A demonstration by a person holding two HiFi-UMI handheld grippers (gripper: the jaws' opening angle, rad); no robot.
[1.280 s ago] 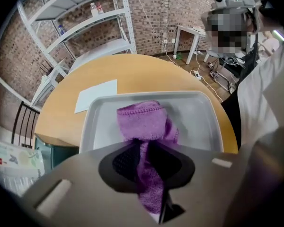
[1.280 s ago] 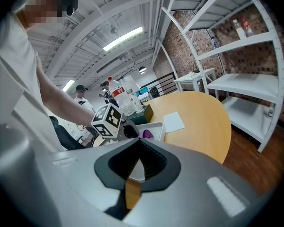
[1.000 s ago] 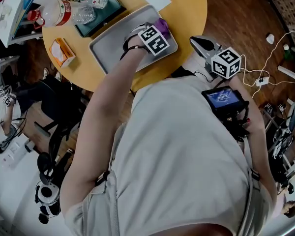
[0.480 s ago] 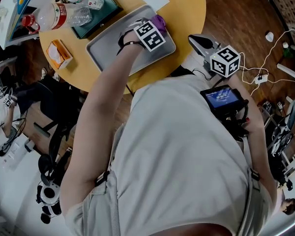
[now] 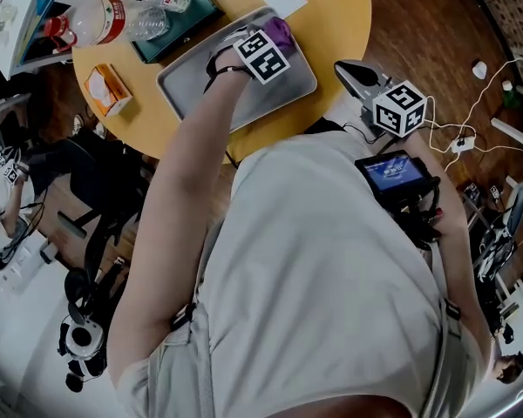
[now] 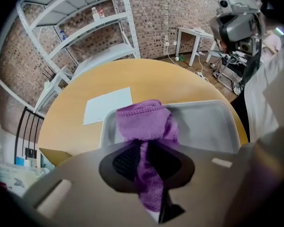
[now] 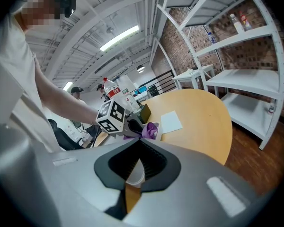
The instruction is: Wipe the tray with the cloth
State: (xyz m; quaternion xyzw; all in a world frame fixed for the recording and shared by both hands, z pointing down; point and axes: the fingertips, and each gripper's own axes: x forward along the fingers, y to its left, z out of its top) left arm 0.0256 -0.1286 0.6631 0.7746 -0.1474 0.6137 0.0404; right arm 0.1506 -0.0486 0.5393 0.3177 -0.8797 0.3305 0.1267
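Head view: the left gripper (image 5: 271, 42) sits nearer the far edge of the tray (image 5: 192, 81) than a second ago, and the purple cloth (image 5: 281, 31), the tray's only content, has gone with it

Left gripper view: the fingers (image 6: 127, 161) are closing, pinching the cloth, which bunches on the tray floor

Right gripper view: the right gripper (image 7: 138, 148), fingers together and empty, hangs just off the counter (image 7: 199, 112)
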